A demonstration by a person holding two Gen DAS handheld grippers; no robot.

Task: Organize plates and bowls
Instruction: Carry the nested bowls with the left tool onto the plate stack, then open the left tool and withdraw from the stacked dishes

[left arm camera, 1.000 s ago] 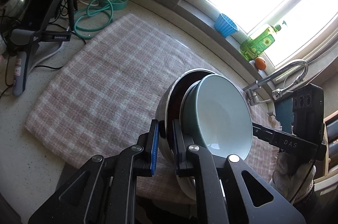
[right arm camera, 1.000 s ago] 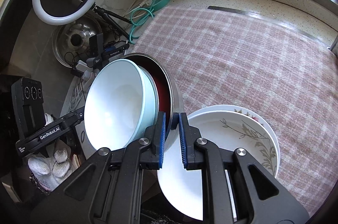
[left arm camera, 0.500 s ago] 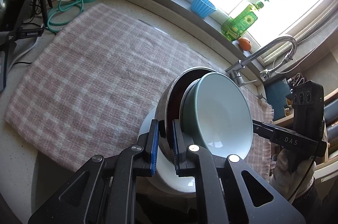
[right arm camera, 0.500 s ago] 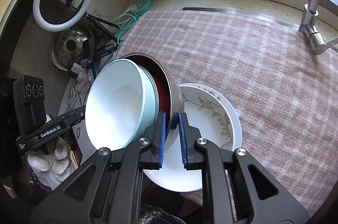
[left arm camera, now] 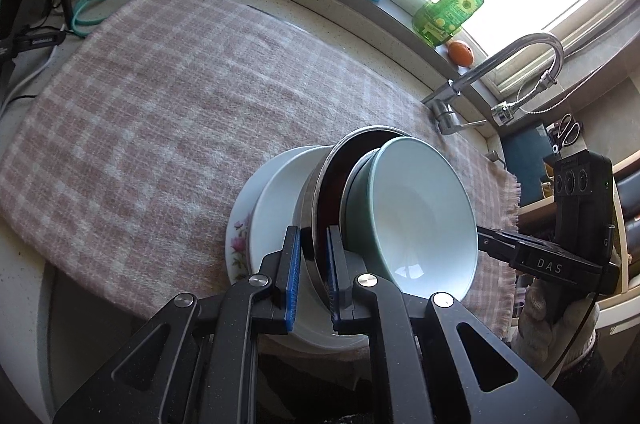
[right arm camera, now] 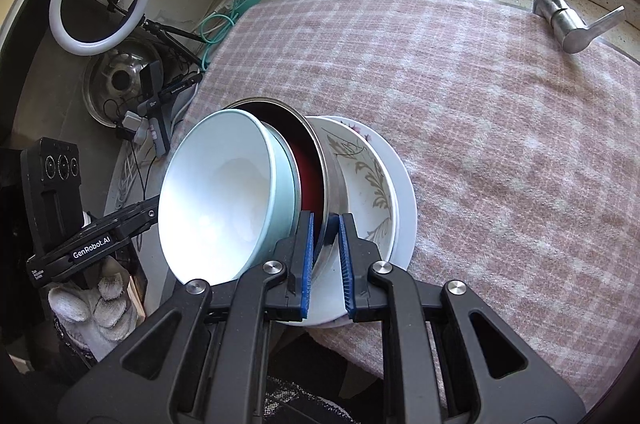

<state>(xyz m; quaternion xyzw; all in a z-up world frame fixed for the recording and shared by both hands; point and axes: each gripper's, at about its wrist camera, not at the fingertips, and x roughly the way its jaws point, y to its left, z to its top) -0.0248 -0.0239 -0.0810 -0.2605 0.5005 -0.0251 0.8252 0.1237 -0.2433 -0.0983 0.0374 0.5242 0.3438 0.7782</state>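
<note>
Two plates point(right arm camera: 380, 183) under gripped bowls point(right arm camera: 224, 195)

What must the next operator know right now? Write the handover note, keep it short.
Left gripper: shut on the steel bowl rim.
Right gripper: shut on the same rim, opposite side.
Pale green bowl sits nested in the steel bowl; both are tilted over the stacked plates on the checked cloth. Contact is unclear.
Done: bowls nested, plates stacked.
Left: probably set the bowls on the plates, then release.
</note>
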